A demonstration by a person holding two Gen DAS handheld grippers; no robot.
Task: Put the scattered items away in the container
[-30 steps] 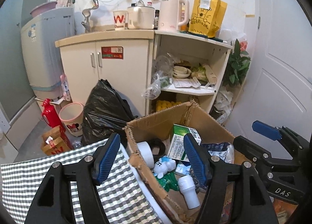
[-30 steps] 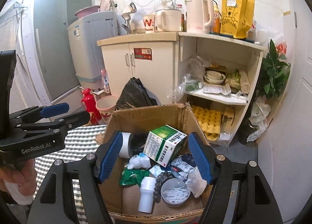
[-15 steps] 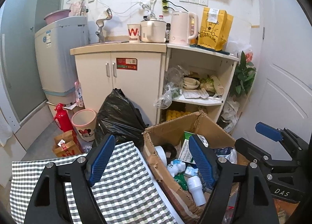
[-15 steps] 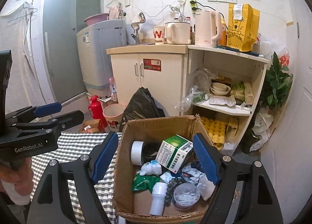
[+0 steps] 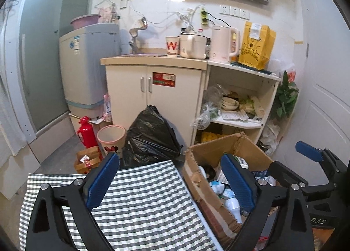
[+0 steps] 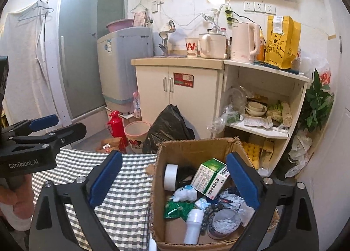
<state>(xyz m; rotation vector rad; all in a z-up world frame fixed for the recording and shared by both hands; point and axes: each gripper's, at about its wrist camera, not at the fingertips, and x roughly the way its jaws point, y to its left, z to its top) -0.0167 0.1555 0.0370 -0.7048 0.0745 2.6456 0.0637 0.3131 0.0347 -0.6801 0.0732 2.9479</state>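
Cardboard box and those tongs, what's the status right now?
Left tongs open, empty. Right tongs open, empty. Cardboard box full of items, beside checkered cloth. Cloth bare where visible; nothing in the way.

cardboard box (image 5: 221, 148) contents part hidden by finger; near corner cut off

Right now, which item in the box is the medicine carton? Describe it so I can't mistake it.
Find the open brown cardboard box beside the grey-and-white checked tablecloth. Near its back wall, the green-and-white rectangular carton lies tilted, right of the white tape roll. It is the only item there with a printed barcode.
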